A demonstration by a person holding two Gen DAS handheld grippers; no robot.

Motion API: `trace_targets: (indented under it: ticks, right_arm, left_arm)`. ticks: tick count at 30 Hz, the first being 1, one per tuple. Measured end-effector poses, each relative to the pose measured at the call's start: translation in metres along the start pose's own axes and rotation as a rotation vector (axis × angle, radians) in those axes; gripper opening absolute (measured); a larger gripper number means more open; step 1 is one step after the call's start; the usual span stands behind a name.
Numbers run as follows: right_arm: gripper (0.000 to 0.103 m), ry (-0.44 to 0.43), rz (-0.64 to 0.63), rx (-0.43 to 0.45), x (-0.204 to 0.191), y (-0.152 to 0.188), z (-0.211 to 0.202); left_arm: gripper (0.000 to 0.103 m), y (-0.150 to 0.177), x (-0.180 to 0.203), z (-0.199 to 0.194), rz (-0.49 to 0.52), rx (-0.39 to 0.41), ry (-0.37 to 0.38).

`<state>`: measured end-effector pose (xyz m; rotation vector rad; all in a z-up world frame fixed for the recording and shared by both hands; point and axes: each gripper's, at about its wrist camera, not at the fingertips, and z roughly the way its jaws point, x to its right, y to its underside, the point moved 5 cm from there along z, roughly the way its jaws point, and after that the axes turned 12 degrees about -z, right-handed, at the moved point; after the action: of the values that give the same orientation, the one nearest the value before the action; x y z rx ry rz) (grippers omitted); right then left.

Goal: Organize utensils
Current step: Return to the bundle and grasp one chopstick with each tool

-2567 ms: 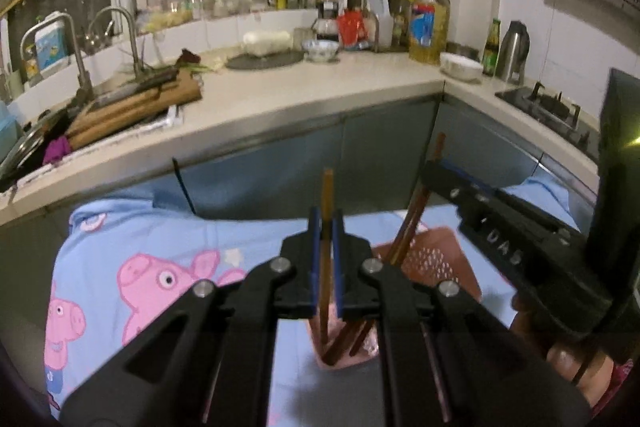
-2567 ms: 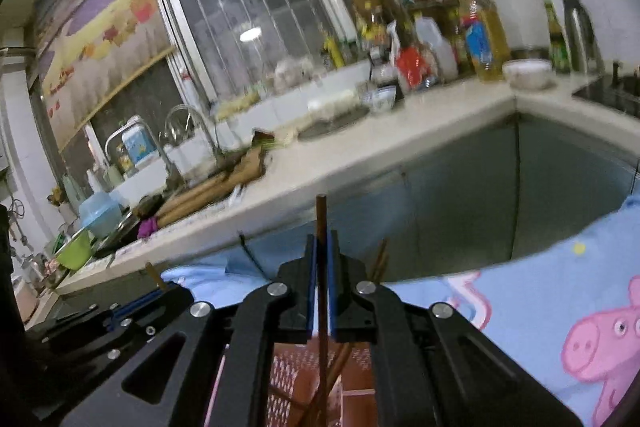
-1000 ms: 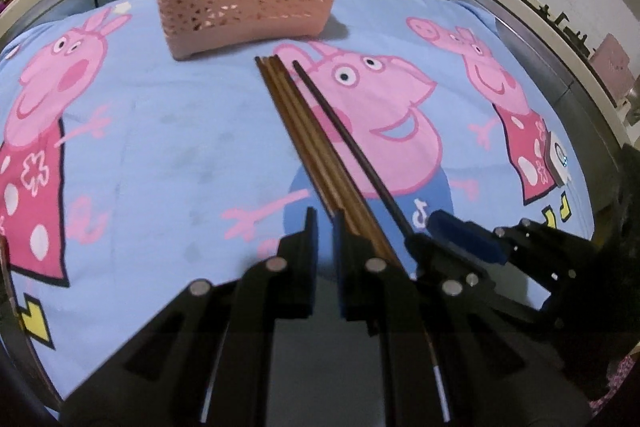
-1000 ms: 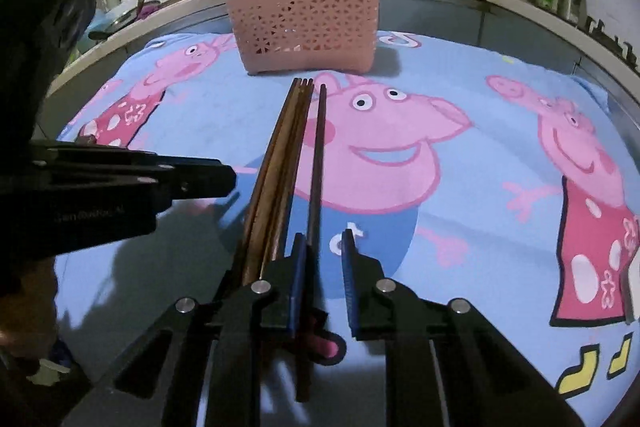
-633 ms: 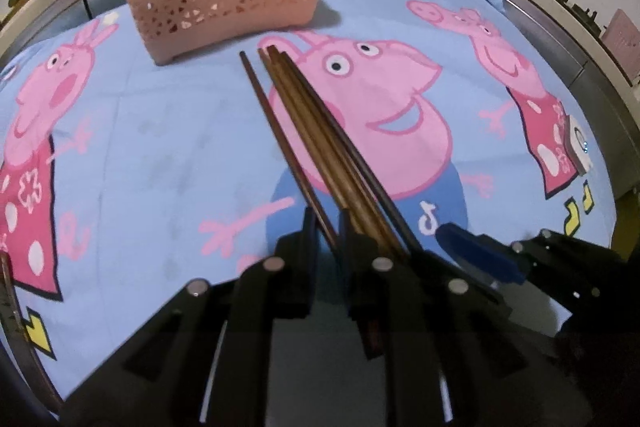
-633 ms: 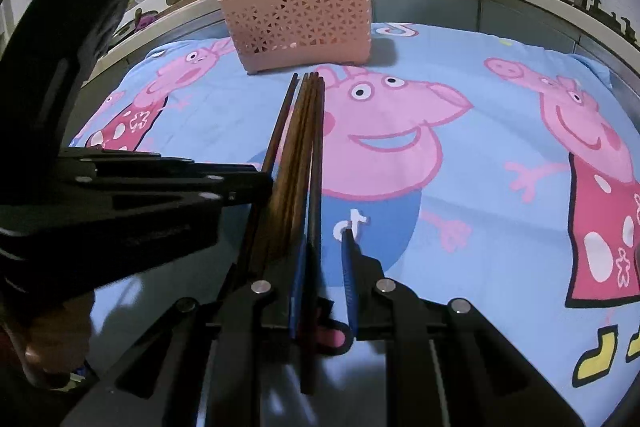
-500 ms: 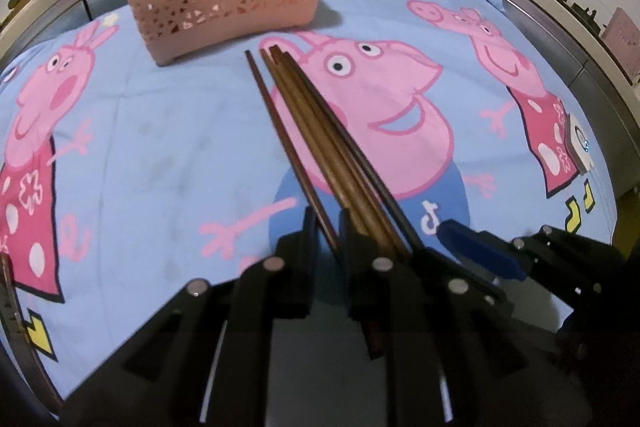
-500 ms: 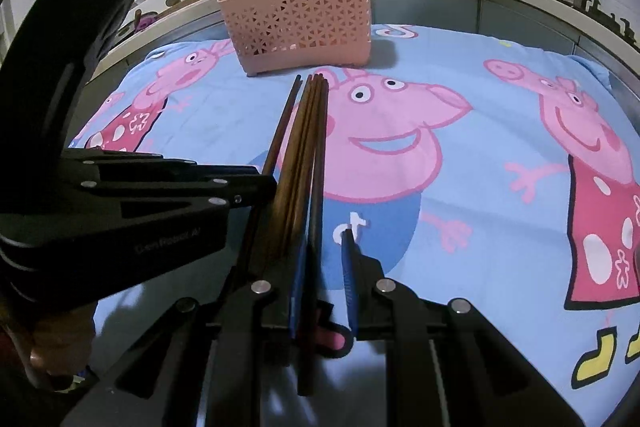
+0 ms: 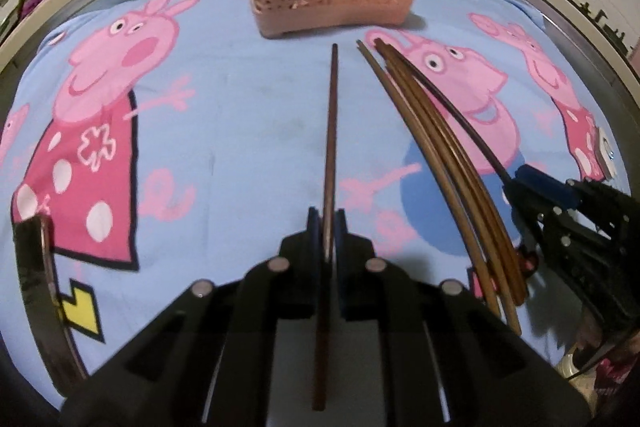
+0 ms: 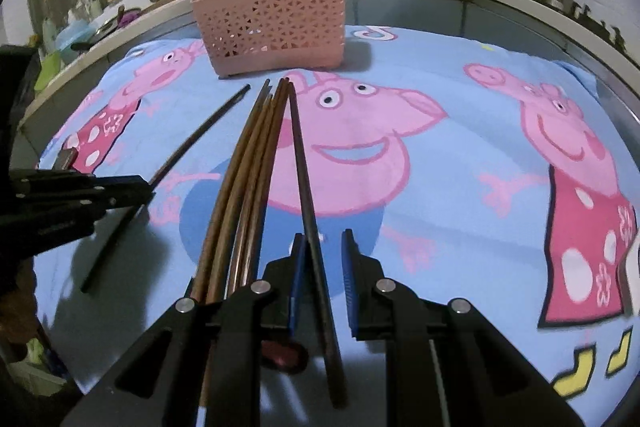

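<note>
1. My left claw (image 9: 325,227) is now closed on one brown chopstick (image 9: 331,131), pulled away from the bundle (image 9: 440,163) where it lay half a second ago.
2. My right claw (image 10: 323,259) stands partly open around the dark chopstick (image 10: 304,163) (not yet gripped).
3. The pink basket (image 10: 272,23) waits at the cloth's (image 10: 460,131) far edge; I judge that delivery comes next.
</note>
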<state>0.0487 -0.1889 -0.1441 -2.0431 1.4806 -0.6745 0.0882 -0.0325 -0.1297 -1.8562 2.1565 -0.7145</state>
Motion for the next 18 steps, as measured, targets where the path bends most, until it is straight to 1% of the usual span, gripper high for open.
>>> trace_targets:
  ticks: [3,6,9,11,15,18]
  right_arm:
    - [0.0,0.001,-0.038,-0.013,0.001,-0.019,0.015]
    - [0.0,-0.024,-0.043,-0.037,0.006,-0.043,0.032]
    - [0.0,-0.055,-0.045,-0.067,0.012,-0.067,0.049]
    - [0.0,-0.074,-0.069,-0.086,0.014,-0.084,0.062]
    - [0.0,-0.109,-0.073,-0.114,0.016,-0.107,0.078]
    - [0.0,-0.123,-0.064,-0.121,0.015,-0.115,0.085]
  left_arm:
    - [0.008,-0.012,0.01,0.007,0.039,0.009,-0.014]
    - [0.008,-0.029,0.017,0.017,0.071,0.026,-0.039]
    - [0.008,-0.049,0.022,0.028,0.076,0.032,-0.047]
    - [0.008,-0.061,0.023,0.034,0.077,0.039,-0.056]
    - [0.008,-0.079,0.025,0.042,0.094,0.064,-0.065]
    - [0.008,-0.085,0.029,0.046,0.103,0.074,-0.062]
